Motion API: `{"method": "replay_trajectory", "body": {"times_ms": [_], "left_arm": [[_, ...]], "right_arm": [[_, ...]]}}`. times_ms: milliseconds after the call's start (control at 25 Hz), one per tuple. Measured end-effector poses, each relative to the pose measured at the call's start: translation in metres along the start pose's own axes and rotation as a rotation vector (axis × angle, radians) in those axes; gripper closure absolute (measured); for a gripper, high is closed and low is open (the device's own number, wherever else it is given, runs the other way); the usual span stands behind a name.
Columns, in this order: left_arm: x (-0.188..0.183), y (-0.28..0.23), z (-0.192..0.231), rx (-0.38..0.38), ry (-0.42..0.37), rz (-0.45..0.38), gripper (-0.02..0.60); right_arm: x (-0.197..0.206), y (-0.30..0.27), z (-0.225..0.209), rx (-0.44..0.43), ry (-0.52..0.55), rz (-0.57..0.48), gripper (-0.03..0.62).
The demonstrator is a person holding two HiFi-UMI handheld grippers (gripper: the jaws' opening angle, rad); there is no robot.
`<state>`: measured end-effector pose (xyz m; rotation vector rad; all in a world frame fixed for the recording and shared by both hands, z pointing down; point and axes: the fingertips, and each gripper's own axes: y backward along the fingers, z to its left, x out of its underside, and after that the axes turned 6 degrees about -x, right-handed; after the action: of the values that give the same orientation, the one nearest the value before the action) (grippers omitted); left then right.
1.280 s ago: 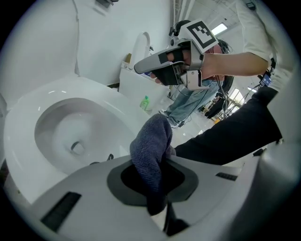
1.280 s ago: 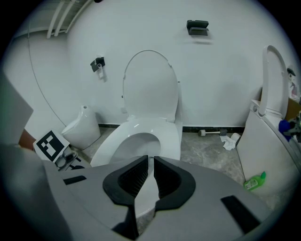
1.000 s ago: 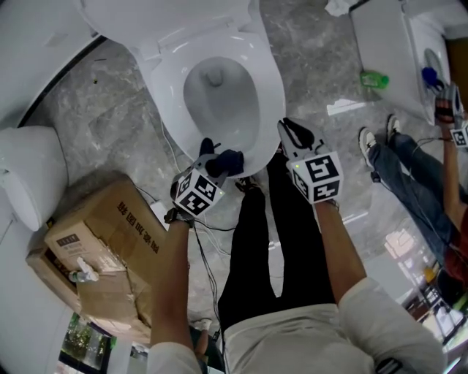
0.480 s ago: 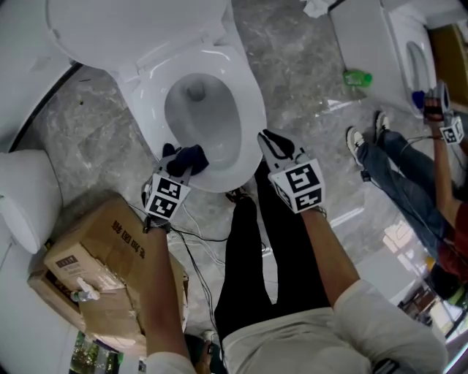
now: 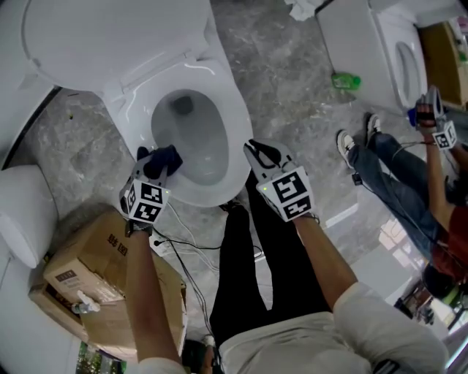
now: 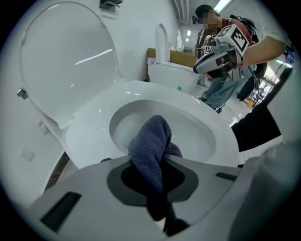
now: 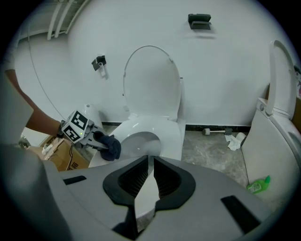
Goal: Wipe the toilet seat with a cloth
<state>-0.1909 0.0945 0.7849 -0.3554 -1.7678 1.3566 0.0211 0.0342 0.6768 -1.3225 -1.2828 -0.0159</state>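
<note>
Left gripper (image 5: 152,165), clamped on dark blue terry cloth (image 5: 167,155), has slid leftward round white toilet seat (image 5: 238,142) (wipe ongoing); right gripper (image 5: 260,152) together, empty.

- Brown cardboard box (image 5: 95,270), well apart from the second white toilet (image 5: 362,44).
- Small green plastic bottle (image 5: 345,80) just beside that toilet.
- Crumpled white tissue (image 5: 300,9) near it.

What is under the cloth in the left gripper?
The rim of the seat and the edge of the bowl lie under the cloth. The patch that it covers is hidden, so whether it presses there cannot be seen.
</note>
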Motion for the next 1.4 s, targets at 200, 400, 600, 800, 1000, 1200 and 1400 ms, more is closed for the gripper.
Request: {"method": "replay_trajectory", "body": {"times_ms": [200, 400, 600, 800, 1000, 1200, 1400], "left_arm": [[-0.010, -0.008, 0.035, -0.055, -0.038, 0.005, 0.545], [-0.024, -0.016, 0.071, -0.108, -0.092, 0.004, 0.543], [-0.036, -0.018, 0.091, -0.109, -0.173, 0.008, 0.540], [-0.054, -0.017, 0.125, -0.140, -0.303, 0.026, 0.540], [-0.076, -0.017, 0.164, -0.211, -0.309, 0.026, 0.540], [-0.097, -0.023, 0.180, -0.259, -0.327, 0.014, 0.540], [-0.107, -0.026, 0.185, -0.291, -0.282, 0.010, 0.541]], "right_arm": [[-0.007, -0.011, -0.002, -0.019, -0.009, 0.005, 0.536], [-0.018, -0.020, -0.004, -0.027, -0.019, 0.005, 0.536], [-0.029, -0.025, -0.007, -0.029, -0.028, 0.012, 0.536], [-0.041, -0.032, -0.016, -0.030, -0.017, 0.008, 0.536], [-0.045, -0.035, -0.023, -0.024, -0.030, 0.013, 0.536], [-0.052, -0.033, -0.033, -0.018, -0.030, 0.003, 0.536], [-0.056, -0.029, -0.038, -0.017, -0.027, -0.003, 0.536]]}}
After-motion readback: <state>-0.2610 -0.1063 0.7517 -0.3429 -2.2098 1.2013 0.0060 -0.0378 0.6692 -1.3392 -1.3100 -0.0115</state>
